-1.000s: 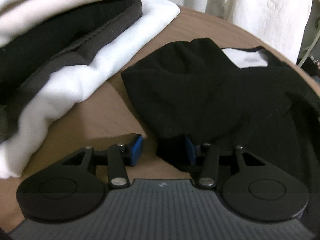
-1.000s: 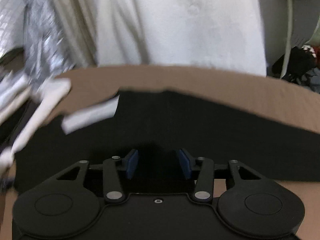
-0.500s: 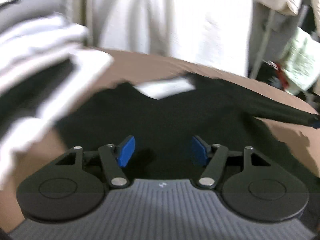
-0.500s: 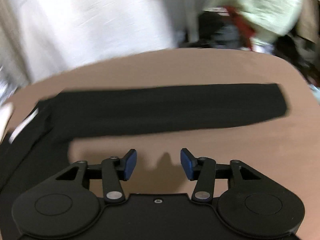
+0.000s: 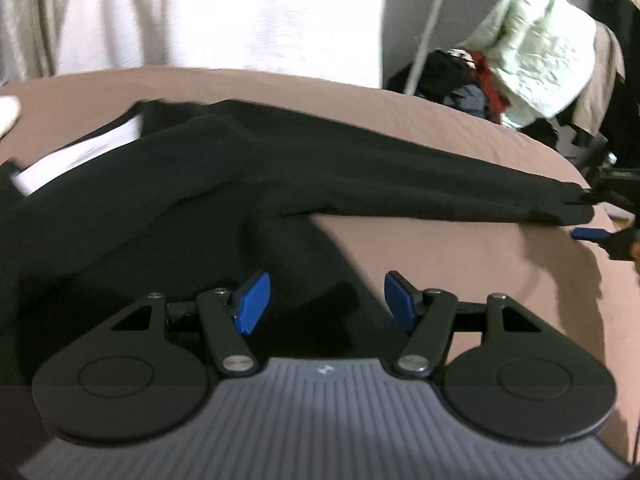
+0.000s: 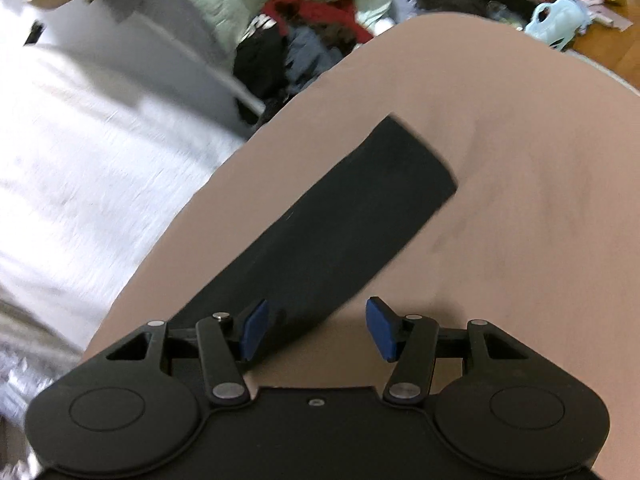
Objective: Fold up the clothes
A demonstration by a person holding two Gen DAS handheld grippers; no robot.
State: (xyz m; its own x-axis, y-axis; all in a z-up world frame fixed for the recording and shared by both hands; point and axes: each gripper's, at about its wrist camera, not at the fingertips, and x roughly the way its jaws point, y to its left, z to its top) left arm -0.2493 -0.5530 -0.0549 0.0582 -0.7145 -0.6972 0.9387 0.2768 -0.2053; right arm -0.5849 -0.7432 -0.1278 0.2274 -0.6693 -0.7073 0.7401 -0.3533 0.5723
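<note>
A black long-sleeved garment (image 5: pixel 168 208) lies spread on the brown table (image 5: pixel 460 264), with a white neck label (image 5: pixel 80 156) at the left. Its long sleeve (image 5: pixel 420 188) stretches to the right. My left gripper (image 5: pixel 326 302) is open and empty, low over the garment's body near the armpit. In the right wrist view the sleeve (image 6: pixel 352 216) lies flat and runs up to its cuff. My right gripper (image 6: pixel 318 330) is open and empty over the sleeve's near part. It also shows in the left wrist view (image 5: pixel 592 216) by the cuff.
White cloth (image 5: pixel 240 12) hangs behind the table. A heap of mixed clothes (image 6: pixel 304 32) lies beyond the table's far edge, with a pale green garment (image 5: pixel 536 52) on a rack. The table's rounded edge (image 6: pixel 168 232) runs close on the left of the sleeve.
Both views have swung right. The folded stack has left the left view. The right gripper has moved out along the sleeve towards its cuff. Both grippers stay open.
</note>
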